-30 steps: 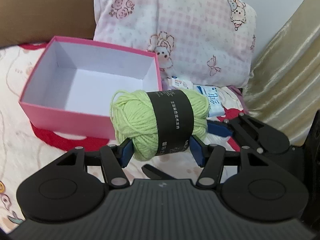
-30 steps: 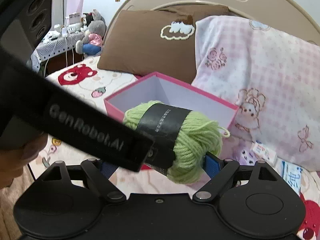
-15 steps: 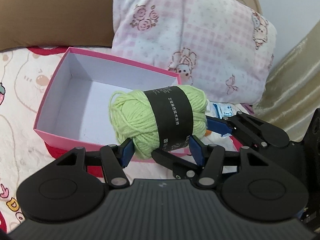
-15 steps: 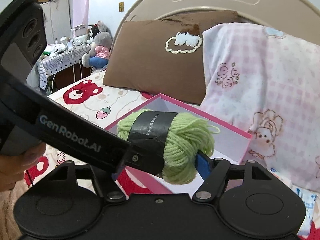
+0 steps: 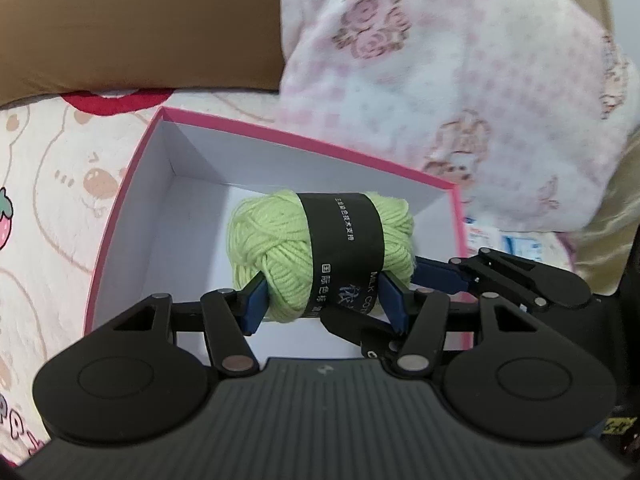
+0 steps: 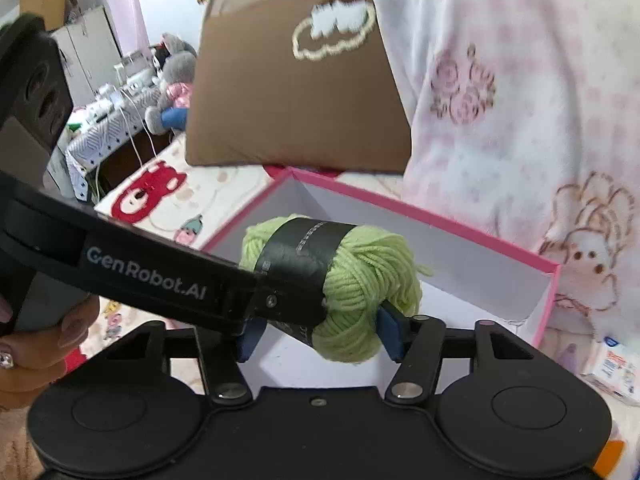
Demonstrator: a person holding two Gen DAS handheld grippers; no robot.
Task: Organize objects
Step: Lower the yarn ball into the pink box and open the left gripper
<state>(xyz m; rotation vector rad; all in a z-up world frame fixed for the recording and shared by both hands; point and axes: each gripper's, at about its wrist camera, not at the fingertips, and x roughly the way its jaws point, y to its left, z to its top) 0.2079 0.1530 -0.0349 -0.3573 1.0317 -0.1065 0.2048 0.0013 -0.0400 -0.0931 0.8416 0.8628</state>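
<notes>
Bedding printed with cartoon bears carries an open pink box (image 5: 120,216), and the green yarn ball (image 5: 320,248) hangs just above its white floor, pinched at the lower end between the left gripper (image 5: 324,300) fingers; the right gripper (image 6: 320,334) fingers have just been closing around the yarn too. Lowering until the yarn rests on the floor, then releasing both grips together, should keep it from rolling. Whether the right gripper's left finger touches wool is hidden behind the left gripper's arm.

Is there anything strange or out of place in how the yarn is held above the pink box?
Yes. Both tools crowd one yarn ball over the pink box. The left tool clamps it, while the right tool, whose jaws have just been closing, brackets the same ball. A loose strand end sticks out.
</notes>
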